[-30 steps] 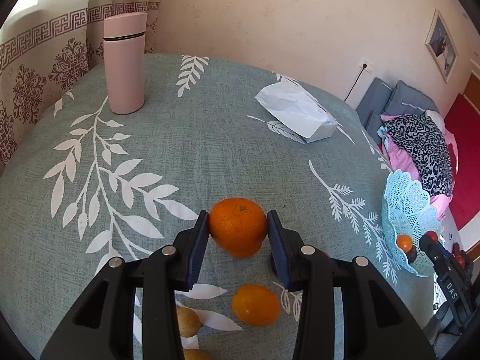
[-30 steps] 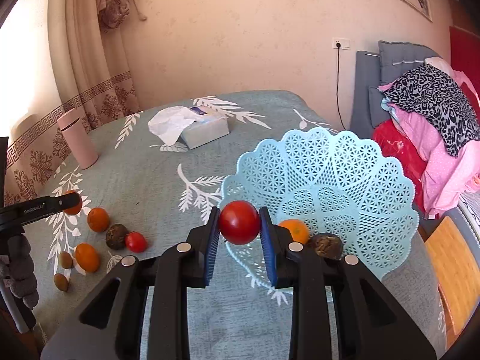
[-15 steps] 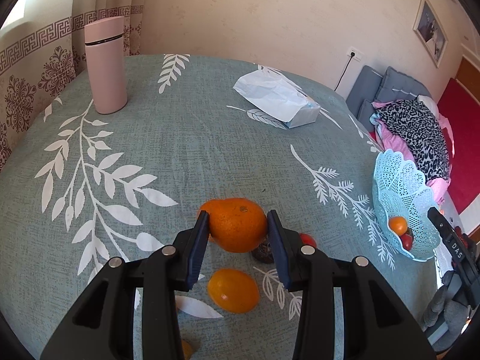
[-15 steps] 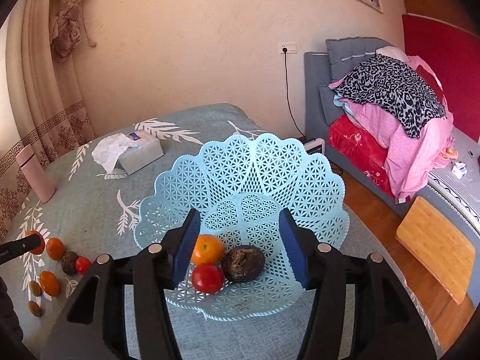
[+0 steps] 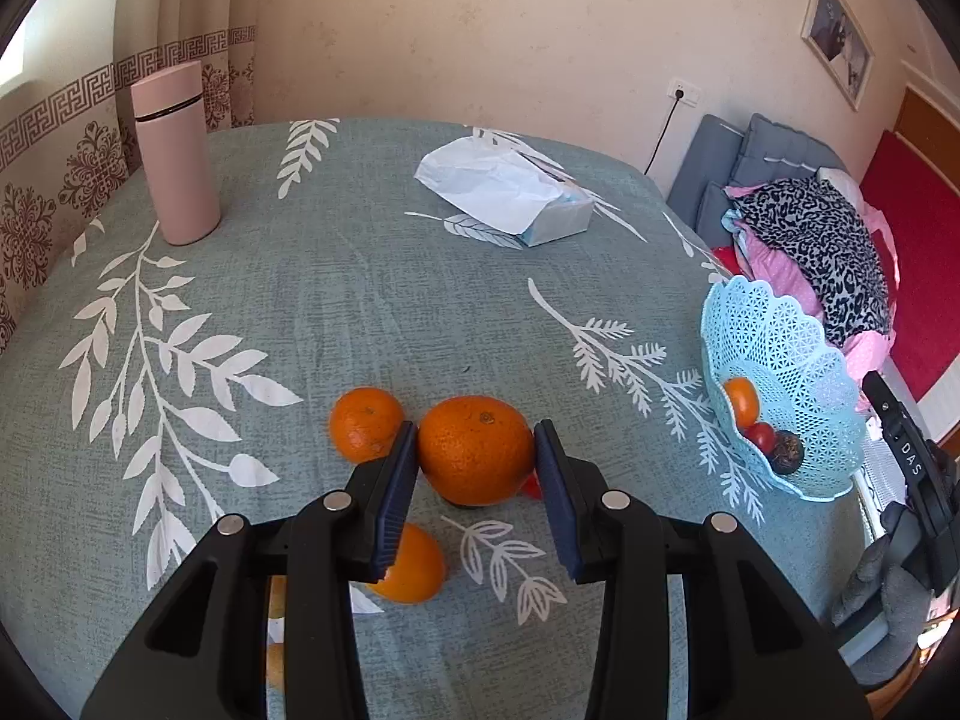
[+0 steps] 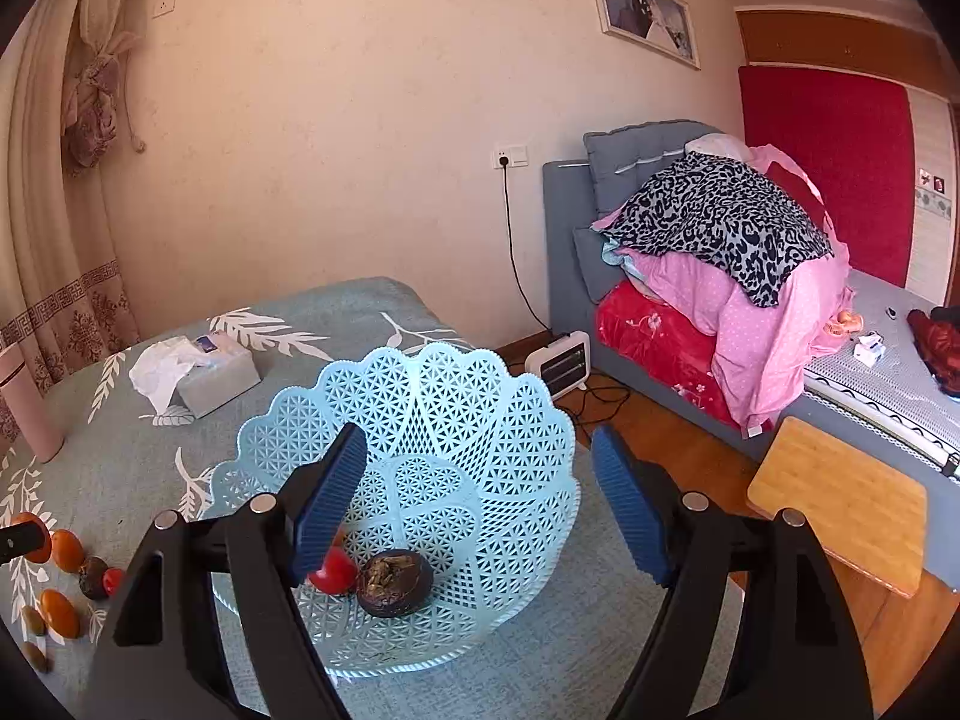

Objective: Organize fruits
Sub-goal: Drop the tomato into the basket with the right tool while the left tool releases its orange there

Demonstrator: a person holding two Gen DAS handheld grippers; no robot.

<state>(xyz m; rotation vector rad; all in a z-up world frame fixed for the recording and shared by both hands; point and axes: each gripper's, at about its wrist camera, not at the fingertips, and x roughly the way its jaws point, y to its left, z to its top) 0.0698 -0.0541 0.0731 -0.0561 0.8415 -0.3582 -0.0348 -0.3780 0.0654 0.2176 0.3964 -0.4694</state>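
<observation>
My left gripper (image 5: pixel 475 468) is shut on a large orange (image 5: pixel 474 449), held above the table. Under it lie two smaller oranges (image 5: pixel 366 423) (image 5: pixel 408 564) and a bit of a red fruit (image 5: pixel 530 486). The light blue lattice basket (image 5: pixel 798 360) stands at the table's right edge, holding an orange (image 5: pixel 741 401), a red tomato (image 5: pixel 761 435) and a dark fruit (image 5: pixel 786 452). In the right wrist view my right gripper (image 6: pixel 480 498) hangs over the basket (image 6: pixel 432 396) with its jaws opening and nothing between them; the tomato (image 6: pixel 333 571) and dark fruit (image 6: pixel 394 582) lie below.
A pink flask (image 5: pixel 175 151) stands at the back left and a tissue box (image 5: pixel 510 192) at the back middle of the leaf-patterned tablecloth (image 5: pixel 336 300). Several loose fruits (image 6: pixel 60 576) lie at the left. A bed with clothes (image 6: pixel 720 240) and a wooden stool (image 6: pixel 840 504) are beyond the table.
The right gripper let go of the red tomato, which now lies in the basket, and its jaws have spread wide. The left gripper has carried the orange toward the basket side.
</observation>
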